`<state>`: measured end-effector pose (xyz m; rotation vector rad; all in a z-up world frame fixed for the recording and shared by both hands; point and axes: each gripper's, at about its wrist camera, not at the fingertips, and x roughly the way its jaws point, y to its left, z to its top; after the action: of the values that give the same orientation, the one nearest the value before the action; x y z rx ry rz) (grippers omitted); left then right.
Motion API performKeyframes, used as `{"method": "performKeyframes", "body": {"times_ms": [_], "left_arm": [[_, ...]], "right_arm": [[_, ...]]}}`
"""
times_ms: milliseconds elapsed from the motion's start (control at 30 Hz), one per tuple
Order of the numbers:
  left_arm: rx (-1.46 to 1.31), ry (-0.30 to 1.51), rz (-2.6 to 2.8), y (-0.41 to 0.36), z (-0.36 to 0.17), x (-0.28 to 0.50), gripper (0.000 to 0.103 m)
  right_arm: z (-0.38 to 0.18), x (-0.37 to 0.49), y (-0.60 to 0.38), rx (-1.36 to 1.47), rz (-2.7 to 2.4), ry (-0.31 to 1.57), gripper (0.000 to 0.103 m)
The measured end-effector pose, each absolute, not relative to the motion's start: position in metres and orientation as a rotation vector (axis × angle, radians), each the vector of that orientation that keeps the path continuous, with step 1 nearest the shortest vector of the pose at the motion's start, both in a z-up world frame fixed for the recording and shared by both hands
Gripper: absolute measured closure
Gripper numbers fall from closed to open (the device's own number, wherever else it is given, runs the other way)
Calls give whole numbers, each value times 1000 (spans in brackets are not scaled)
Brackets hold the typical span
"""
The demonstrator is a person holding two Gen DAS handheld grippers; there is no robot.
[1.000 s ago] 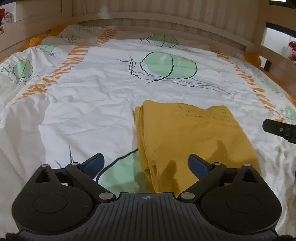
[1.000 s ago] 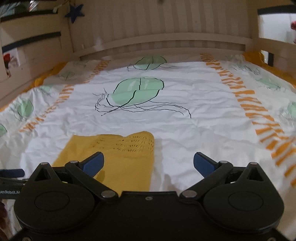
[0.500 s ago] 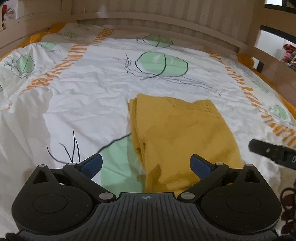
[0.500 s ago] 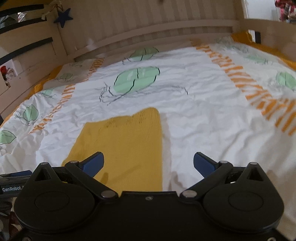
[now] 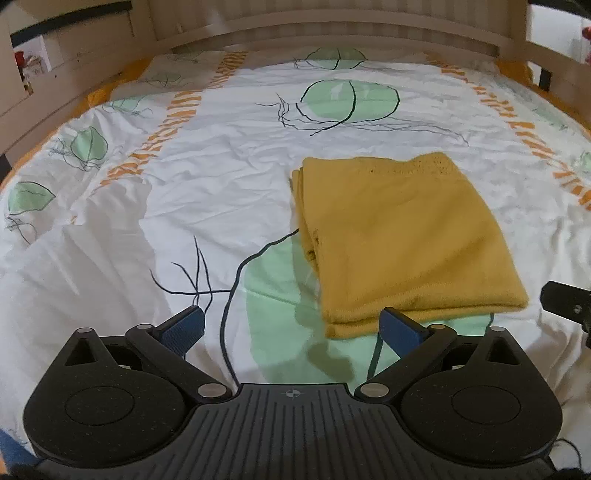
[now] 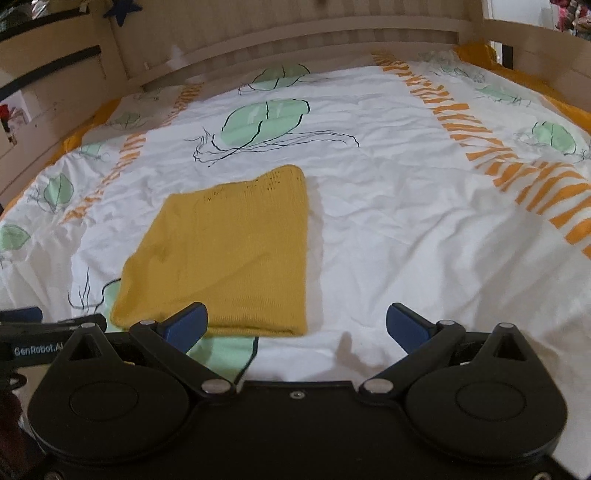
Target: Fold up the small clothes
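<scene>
A mustard-yellow knitted garment [image 5: 402, 236] lies folded into a flat rectangle on the bed; it also shows in the right wrist view [image 6: 229, 251]. My left gripper [image 5: 291, 330] is open and empty, held above the bed just short of the garment's near left corner. My right gripper [image 6: 297, 326] is open and empty, just short of the garment's near right edge. The right gripper's tip shows at the right edge of the left wrist view [image 5: 567, 304]; the left gripper's tip shows at the left edge of the right wrist view [image 6: 40, 328].
The bed has a white sheet [image 5: 221, 192] printed with green leaves and orange stripes, wrinkled on the left. A wooden slatted headboard [image 5: 332, 22] and side rails [image 6: 55, 110] enclose it.
Both grippers have pulled back and up from the garment. The whole folded rectangle now lies in front of the open fingers. The garment has not moved.
</scene>
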<state>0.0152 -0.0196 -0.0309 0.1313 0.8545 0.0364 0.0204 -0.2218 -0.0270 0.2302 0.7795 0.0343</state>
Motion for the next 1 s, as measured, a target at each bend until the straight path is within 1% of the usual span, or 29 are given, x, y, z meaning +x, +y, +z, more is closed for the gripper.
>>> {"method": "performKeyframes", "body": {"times_ms": [300,400,533,1000], "left_arm": [[101,936,-14,-21,-35,11,1],[86,957,-30,-21,-38,11,1],[81,971,-37,-21,-39,10,1],[79,994,-56,-21,-41,10,1]], "right_arm": [[-15,6,-219,209,-9,755,0],[-15,6,-215,168,-67,779,0],[-19,6,-211,151,-71,816,1],[-27,9,-210,214,-1,858,1]]}}
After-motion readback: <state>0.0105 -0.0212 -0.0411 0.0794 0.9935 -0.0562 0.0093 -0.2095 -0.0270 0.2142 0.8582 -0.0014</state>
